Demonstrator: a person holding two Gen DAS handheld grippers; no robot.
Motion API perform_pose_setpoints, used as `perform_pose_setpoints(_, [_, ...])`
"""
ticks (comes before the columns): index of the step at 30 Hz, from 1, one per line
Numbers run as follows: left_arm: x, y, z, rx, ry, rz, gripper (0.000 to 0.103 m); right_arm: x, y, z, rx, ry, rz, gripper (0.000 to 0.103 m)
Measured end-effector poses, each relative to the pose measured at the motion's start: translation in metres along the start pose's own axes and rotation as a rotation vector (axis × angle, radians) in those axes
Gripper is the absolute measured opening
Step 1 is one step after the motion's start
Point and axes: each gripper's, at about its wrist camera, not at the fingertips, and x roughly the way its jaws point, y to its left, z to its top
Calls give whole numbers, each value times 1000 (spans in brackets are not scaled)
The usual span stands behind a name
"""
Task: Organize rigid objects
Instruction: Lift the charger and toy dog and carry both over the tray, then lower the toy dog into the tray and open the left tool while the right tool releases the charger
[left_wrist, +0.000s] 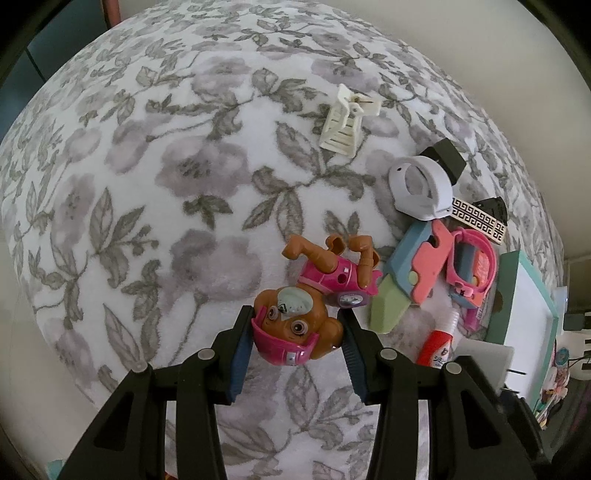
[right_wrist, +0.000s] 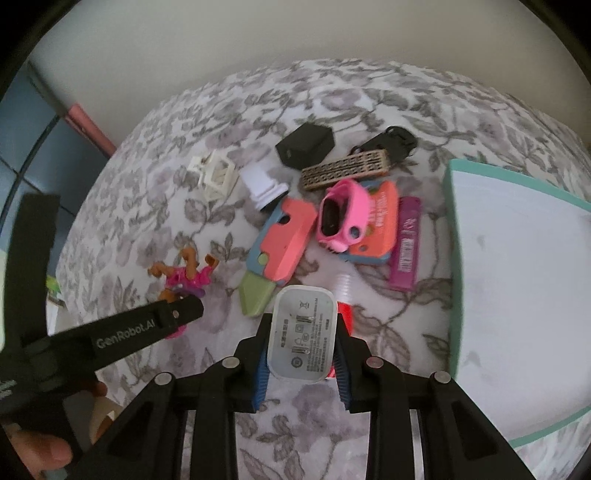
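The left gripper (left_wrist: 295, 338) clamps a glossy plastic toy dog (left_wrist: 295, 328) by its round head. The right gripper (right_wrist: 301, 341) pinches a smooth white rectangular charger (right_wrist: 301, 332). Both sit just left of the teal-rimmed box (right_wrist: 452, 236) on the fuzzy floral blanket (right_wrist: 369, 92).

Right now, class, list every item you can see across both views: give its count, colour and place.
toy dog: one, brown and pink, head between left gripper pads
white charger: one, in right gripper
hair claw: one, cream, alone on blanket
black cube: one, far side of pile
patterned bar: one, beige-black, beside cube
toy knife: one, coral, blue, green, pile centre
pink watch: one, right of knife
purple comb: one, beside box
teal-rimmed box: one, right
floral blanket: one, underneath
left gripper: black
right gripper: black
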Motion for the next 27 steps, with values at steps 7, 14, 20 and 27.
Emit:
perform_pose_setpoints(7, [-17,-38,1,47,-11,-15,47,-23,-26,7,70,-41,-14,31])
perform_pose_setpoints(14, [-27,-99,4,137,5,-58,47,-43,-68,14,171,-70,-79,31])
perform_pose_setpoints(20, [-25,-154,-5,223,25,-103,47,-52,-119,15,285,-58,-143,31])
perform_pose_setpoints(27, [-18,-224,-22,372,12,-160,47,-56,-177,9,410,-44,-233,31])
